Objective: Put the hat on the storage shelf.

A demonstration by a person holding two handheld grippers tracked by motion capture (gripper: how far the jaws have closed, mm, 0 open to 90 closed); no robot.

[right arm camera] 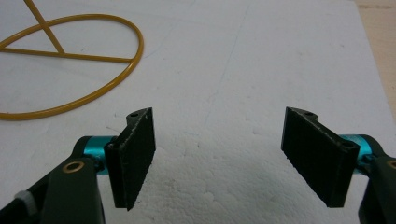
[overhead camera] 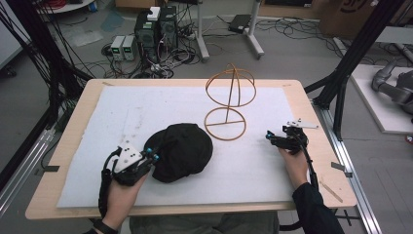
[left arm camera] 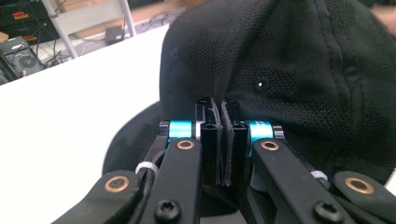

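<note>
Pinching a fold of the black cap (overhead camera: 182, 152), the left gripper (overhead camera: 152, 157) should lift slowly (thin grip); ahead of the wide-open right gripper (overhead camera: 273, 138) stands the wire stand (overhead camera: 229, 105).

L tongs (left arm camera: 219, 140) pinched closed, R tongs (right arm camera: 219, 158) spread wide

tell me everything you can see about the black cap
The black cap is a baseball-style cap of perforated mesh-like fabric, with stitched seams between its panels and small eyelet holes. It lies on the white foam sheet near the table's front, crown domed and a bit slumped, left of the wire hat stand and apart from it. The left gripper is at its left edge, jaws shut with a fold of the cap's fabric pinched between them. No logo shows.
</note>
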